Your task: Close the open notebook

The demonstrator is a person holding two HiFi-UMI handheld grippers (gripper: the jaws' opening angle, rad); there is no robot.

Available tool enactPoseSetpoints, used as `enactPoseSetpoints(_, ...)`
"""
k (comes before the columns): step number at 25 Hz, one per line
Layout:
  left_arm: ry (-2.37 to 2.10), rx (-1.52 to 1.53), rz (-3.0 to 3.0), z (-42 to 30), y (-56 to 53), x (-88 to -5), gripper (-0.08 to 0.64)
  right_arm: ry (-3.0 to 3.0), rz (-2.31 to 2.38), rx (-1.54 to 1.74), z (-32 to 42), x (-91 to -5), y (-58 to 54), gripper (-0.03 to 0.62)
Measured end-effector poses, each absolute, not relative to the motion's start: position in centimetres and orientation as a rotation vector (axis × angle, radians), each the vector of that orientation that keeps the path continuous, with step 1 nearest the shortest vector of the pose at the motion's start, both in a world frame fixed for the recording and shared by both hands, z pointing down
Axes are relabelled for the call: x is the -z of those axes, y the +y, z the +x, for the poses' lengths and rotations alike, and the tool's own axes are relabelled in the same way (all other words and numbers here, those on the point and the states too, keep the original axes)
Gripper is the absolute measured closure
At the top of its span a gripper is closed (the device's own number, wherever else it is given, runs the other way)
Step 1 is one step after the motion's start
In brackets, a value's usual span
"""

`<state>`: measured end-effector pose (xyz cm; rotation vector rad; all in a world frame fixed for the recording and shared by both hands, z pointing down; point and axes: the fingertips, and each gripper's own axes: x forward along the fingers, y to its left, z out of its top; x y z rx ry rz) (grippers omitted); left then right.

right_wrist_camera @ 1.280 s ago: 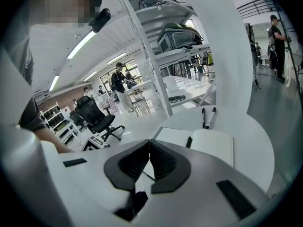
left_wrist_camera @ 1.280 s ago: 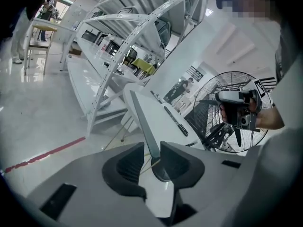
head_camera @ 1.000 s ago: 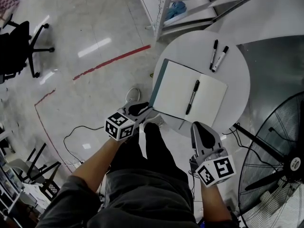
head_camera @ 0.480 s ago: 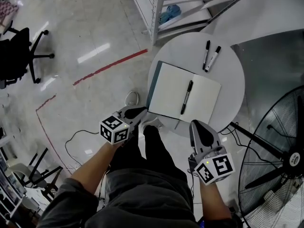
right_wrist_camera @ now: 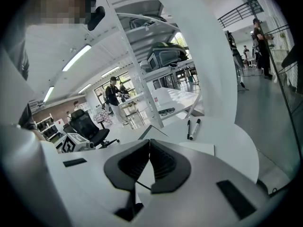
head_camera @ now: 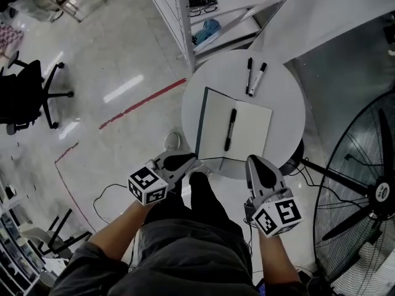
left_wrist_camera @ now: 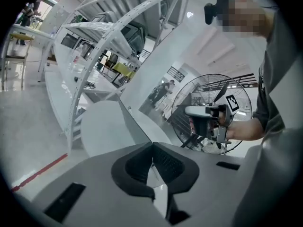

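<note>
An open notebook (head_camera: 242,133) lies on the round white table (head_camera: 284,113), blank pages up, with a black pen (head_camera: 229,129) along its fold. Just off the table's near edge, my left gripper (head_camera: 187,160) is shut and holds nothing, by the notebook's near left corner. My right gripper (head_camera: 257,163) is shut and empty too, close to the near right corner. In the left gripper view the left gripper (left_wrist_camera: 152,146) points at the table (left_wrist_camera: 102,126). The right gripper view has the right gripper (right_wrist_camera: 149,144) facing the notebook (right_wrist_camera: 201,148).
Two black markers (head_camera: 253,76) lie at the table's far side. A big floor fan (head_camera: 370,196) stands to the right, a white shelf rack (head_camera: 185,23) behind the table, an office chair (head_camera: 28,85) far left. A cable (head_camera: 102,187) and a red tape line (head_camera: 142,94) cross the floor.
The view has swung, so the table and notebook now sit more squarely ahead. Both grippers stayed shut and kept close to the table's near edge.
</note>
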<state>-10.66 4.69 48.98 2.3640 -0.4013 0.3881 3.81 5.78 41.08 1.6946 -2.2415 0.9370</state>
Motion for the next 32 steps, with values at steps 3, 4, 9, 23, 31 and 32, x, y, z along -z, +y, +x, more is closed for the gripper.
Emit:
enactPoseSetpoints(3,-0.337,-0.385,2.396,-8.3,5.6,-47.3,0.541,-2.233,1.744,-0.941,5.1,-40.3,6.5,0.572)
enactPoseSetpoints(4,-0.317,-0.387,2.404,-7.6,5.9,-46.9,0.541,-2.23,1.761,-0.941,5.6,-40.1,6.8,0.572)
enactPoseSetpoints(9,-0.193,-0.419,2.451,-4.0,7.2,-45.7,0.541,-2.197,1.863,-0.941,8.5,-39.4,8.3,0.572)
enactPoseSetpoints(23,0.083,-0.54,2.488,5.2,10.5,-46.2,0.541,-2.031,2.108,-0.999,15.0,-39.6,14.3,0.572)
enactPoseSetpoints(31,0.187,-0.626,2.483,9.3,12.1,-48.5,0.541,-1.96,2.193,-1.045,17.7,-41.1,17.4,0.572)
enactPoseSetpoints(32,0.198,-0.637,2.483,9.8,12.3,-48.8,0.541,-1.95,2.2,-1.055,17.9,-41.3,17.8,0.572)
